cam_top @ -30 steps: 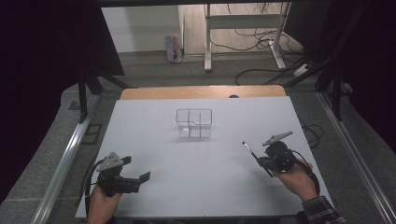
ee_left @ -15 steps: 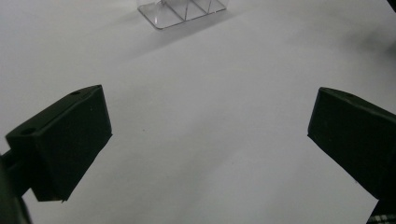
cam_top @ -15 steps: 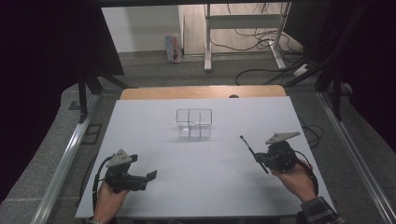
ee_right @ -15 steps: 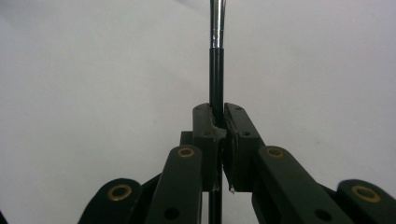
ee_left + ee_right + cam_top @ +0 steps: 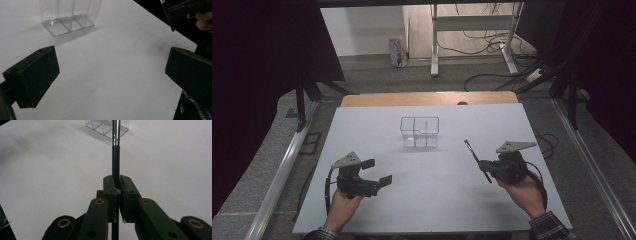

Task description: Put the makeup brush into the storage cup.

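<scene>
- You are holding your right gripper to the right of the clear box and nearer to you, its jaws pressed tight on one thin black pen.
- In the right gripper view, the pen is rising straight up from between the clamped jaws, with a silver section higher up, and its far end is lining up with the clear box.
- The pen is hanging above the white sheet, well apart from the clear box, with bare sheet lying between them.
- You are holding your left gripper to the left of the clear box and nearer to you, its jaws standing wide apart with nothing between them.
- In the left gripper view, the two black pads are framing bare white sheet, and the clear box is sitting ahead, well apart from them.
- The clear box is standing upright on the sheet, nearer the far edge than your edge, with open room on all its sides.
- A strip of wooden tabletop is showing beyond the clear box, past the sheet's far edge.
- Metal rails are running along both sides of the table, well apart from the clear box.
- Count: two grippers, one pen, one clear box split by thin walls into compartments; how many compartments I cannot tell for sure.
</scene>
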Demonstrator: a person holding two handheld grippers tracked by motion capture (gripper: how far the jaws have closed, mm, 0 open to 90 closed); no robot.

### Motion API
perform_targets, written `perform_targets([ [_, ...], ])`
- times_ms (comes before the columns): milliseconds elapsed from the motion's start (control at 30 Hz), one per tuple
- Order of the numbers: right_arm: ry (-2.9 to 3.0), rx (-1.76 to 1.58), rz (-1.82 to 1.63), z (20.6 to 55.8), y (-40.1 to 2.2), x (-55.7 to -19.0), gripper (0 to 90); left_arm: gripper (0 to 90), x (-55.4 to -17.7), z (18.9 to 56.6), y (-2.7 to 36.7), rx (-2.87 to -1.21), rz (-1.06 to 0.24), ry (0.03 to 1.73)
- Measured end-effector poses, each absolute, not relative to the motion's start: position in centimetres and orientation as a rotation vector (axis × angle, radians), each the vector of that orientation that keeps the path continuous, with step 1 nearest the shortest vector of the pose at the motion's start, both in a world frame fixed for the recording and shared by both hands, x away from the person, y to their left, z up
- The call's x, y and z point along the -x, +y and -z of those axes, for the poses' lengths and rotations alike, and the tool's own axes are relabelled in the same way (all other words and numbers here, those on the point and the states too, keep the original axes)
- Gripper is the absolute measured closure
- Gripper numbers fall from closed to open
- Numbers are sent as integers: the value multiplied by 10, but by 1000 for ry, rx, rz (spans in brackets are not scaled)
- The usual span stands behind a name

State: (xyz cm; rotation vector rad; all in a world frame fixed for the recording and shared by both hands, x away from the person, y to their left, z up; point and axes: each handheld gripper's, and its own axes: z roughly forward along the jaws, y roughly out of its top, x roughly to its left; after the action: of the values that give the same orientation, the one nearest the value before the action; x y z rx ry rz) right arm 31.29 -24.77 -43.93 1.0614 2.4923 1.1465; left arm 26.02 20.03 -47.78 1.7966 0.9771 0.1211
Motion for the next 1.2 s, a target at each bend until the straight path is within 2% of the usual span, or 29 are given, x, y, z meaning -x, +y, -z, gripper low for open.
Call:
perform_targets([
  [1200,2494,-973,-1342,437,-198,-304,832,0,-306,472,122,-1724,85,799],
])
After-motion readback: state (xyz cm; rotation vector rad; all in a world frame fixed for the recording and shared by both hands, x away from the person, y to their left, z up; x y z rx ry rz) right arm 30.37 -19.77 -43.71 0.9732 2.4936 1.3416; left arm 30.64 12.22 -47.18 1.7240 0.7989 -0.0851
